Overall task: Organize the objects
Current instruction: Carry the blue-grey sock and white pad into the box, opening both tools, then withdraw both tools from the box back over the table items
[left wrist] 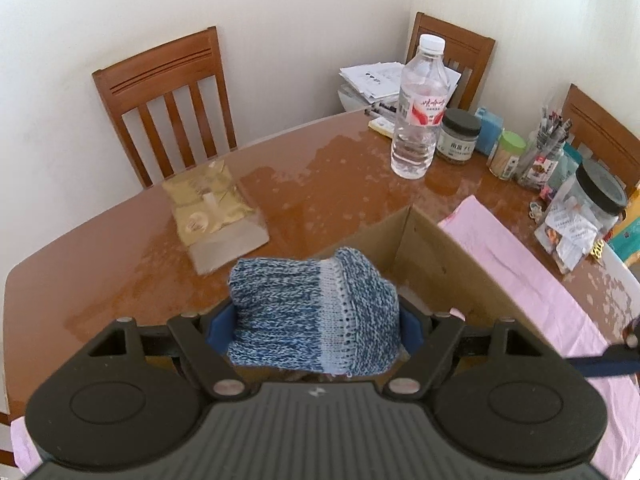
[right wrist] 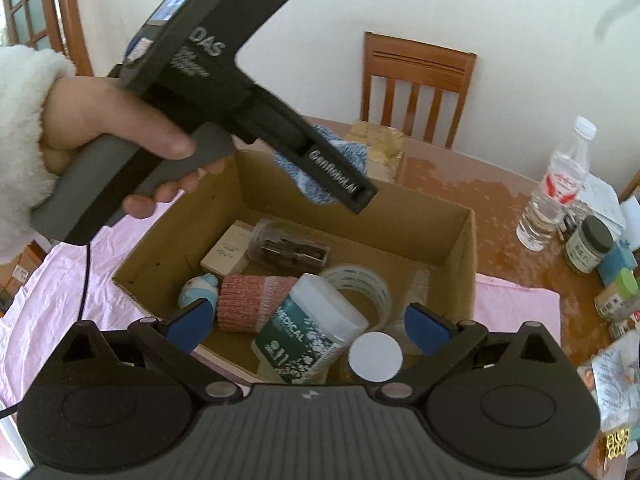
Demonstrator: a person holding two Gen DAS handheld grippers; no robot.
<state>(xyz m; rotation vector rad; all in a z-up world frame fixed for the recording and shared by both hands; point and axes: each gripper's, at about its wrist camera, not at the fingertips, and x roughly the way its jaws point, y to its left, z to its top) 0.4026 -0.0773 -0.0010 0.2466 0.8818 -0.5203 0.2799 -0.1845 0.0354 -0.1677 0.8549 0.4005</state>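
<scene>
The left claw (left wrist: 314, 326) grips a rolled blue-and-white knitted sock (left wrist: 312, 312) between its blue pads, holding it above the near edge of the open brown cardboard box (left wrist: 440, 256). The right claw (right wrist: 308, 330) stands wide open and empty over the box, above a white-lidded green medical tub (right wrist: 308, 332), a pink-and-white knitted roll (right wrist: 256, 302) and a clear tape ring (right wrist: 360, 284). Beyond, on the glossy wooden bench (left wrist: 320, 184), lie a flat gold foil pouch (left wrist: 212, 208) and a clear plastic water bottle (left wrist: 418, 120).
</scene>
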